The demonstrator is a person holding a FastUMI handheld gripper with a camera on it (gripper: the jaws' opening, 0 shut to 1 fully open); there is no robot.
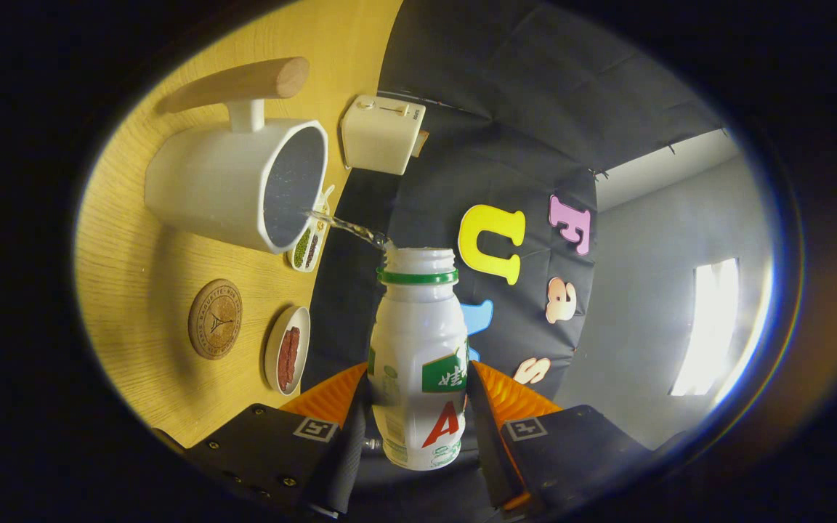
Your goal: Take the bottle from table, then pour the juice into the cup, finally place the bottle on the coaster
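The gripper (418,407) is clamped on the white bottle (418,363), both orange fingers (331,399) pressing its sides, and the whole view is rolled over so the wooden table (135,290) stands up like a wall beside it. The bottle's mouth, with its green neck ring, is uncapped, and a thin clear stream (349,229) runs from it across to the rim of the white cup (237,181), which has a dark inside and a long wooden handle (244,83). The round wooden coaster (215,319) lies bare on the table, near the cup. Between the coaster and the bottle sits a small dish of red strips (288,350); another small dish with green and dark bits (307,248) lies just under the stream at the cup's rim. Beyond the cup stands a cream toaster (382,133) at the table's edge.
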